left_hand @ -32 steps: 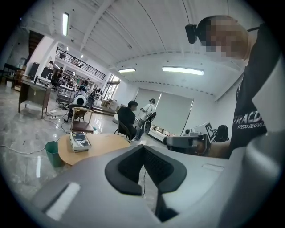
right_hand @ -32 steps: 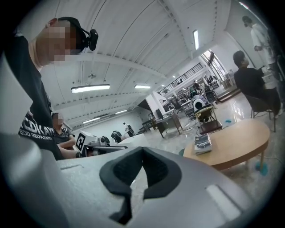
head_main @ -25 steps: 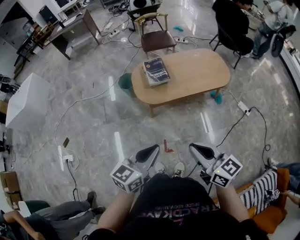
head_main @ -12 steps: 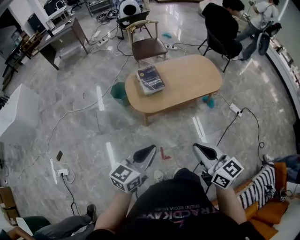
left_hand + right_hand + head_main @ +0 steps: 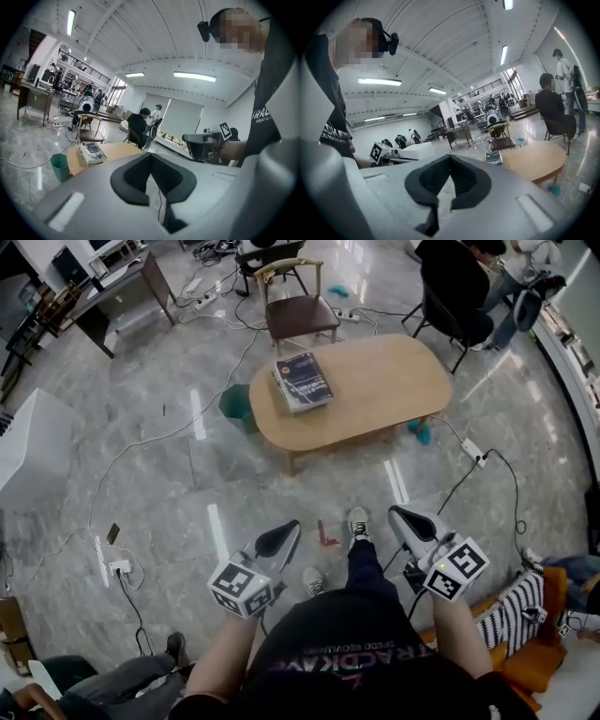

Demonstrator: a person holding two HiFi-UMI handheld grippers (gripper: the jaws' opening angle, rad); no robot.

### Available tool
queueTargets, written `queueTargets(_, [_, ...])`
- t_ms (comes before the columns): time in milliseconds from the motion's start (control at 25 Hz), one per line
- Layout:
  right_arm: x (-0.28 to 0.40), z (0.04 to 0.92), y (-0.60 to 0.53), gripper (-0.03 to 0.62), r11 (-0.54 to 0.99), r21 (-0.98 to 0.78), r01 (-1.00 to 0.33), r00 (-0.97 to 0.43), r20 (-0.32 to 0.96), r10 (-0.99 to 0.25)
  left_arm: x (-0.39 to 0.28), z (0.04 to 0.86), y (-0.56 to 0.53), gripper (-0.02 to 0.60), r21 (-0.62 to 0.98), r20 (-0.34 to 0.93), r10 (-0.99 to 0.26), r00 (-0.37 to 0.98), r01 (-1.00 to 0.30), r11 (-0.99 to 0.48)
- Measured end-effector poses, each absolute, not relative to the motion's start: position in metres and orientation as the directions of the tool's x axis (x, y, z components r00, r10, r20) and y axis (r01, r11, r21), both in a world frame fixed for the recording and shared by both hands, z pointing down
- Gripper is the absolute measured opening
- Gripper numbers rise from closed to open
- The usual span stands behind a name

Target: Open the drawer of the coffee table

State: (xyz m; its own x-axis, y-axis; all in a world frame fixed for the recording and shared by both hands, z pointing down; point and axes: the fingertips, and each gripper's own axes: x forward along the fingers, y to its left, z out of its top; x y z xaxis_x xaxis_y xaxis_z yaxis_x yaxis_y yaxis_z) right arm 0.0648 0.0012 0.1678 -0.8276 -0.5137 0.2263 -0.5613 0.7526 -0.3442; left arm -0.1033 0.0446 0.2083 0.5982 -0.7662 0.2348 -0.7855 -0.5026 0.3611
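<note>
The oval wooden coffee table (image 5: 375, 395) stands a few steps ahead on the marble floor, with a stack of books (image 5: 302, 381) on its left end. No drawer shows from here. My left gripper (image 5: 286, 532) and right gripper (image 5: 401, 517) are held at waist height, well short of the table, both shut and empty. In the left gripper view the table (image 5: 119, 150) and books (image 5: 92, 153) lie beyond the shut jaws (image 5: 151, 157). The right gripper view shows the table (image 5: 536, 161) to the right of its shut jaws (image 5: 450, 161).
A green bin (image 5: 234, 404) sits at the table's left end and a wooden chair (image 5: 298, 310) behind it. Cables and a power strip (image 5: 472, 453) cross the floor. A seated person (image 5: 455, 287) is far right, a white box (image 5: 33, 442) left, an orange sofa (image 5: 534, 652) near right.
The person has stepped toward the table, one foot now forward between the grippers. Both grippers have moved ahead with the body and stay shut.
</note>
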Motion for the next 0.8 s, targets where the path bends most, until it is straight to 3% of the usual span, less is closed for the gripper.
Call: queueTargets(800, [0.074, 0.251, -0.149, 0.002, 0.812, -0.396, -0.429, -0.897, 0.294, -0.33, -0.065, 0.273, -0.079, 0.005, 0.333, 0.352, -0.792, 0.499, -0.858, -0.392])
